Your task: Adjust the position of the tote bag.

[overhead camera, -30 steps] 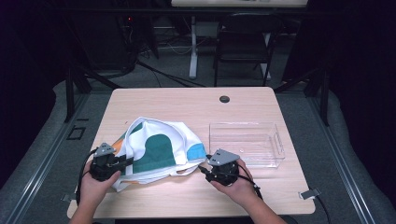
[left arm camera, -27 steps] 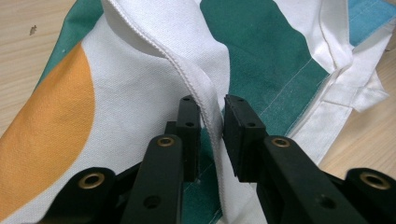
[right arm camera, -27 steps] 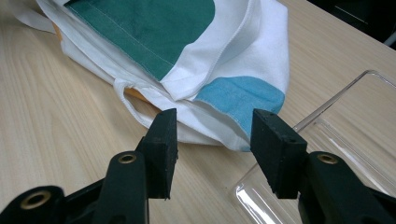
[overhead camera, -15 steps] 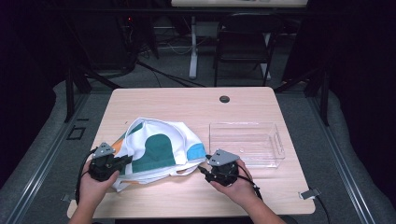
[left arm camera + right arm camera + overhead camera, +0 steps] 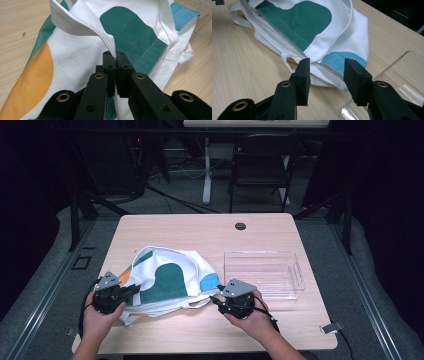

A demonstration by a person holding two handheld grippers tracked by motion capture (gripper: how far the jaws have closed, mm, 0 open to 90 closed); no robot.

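A white cloth bag point(image 5: 170, 280) with green, orange and blue patches lies crumpled on the wooden table point(image 5: 200, 230). At the bag's left end, my left gripper point(image 5: 132, 290) is shut on a white hemmed strap point(image 5: 82, 25), which is pinched between the pads at the left gripper's tips point(image 5: 115, 56). My right gripper point(image 5: 216, 299) sits at the bag's right end. Its jaws have just been closing and stand half apart point(image 5: 327, 72). The bag's white and blue edge point(image 5: 342, 60) lies just beyond and between them, and the pads do not press on it.
A clear plastic container point(image 5: 265, 272) stands right of the bag, close to my right gripper, and its rim point(image 5: 402, 75) shows in the right gripper view. A round cable hole point(image 5: 240, 226) sits at the table's far edge. A chair point(image 5: 260, 165) stands beyond the table.
Both hands and the bag keep their places in the high view; no shift is plain at that size.
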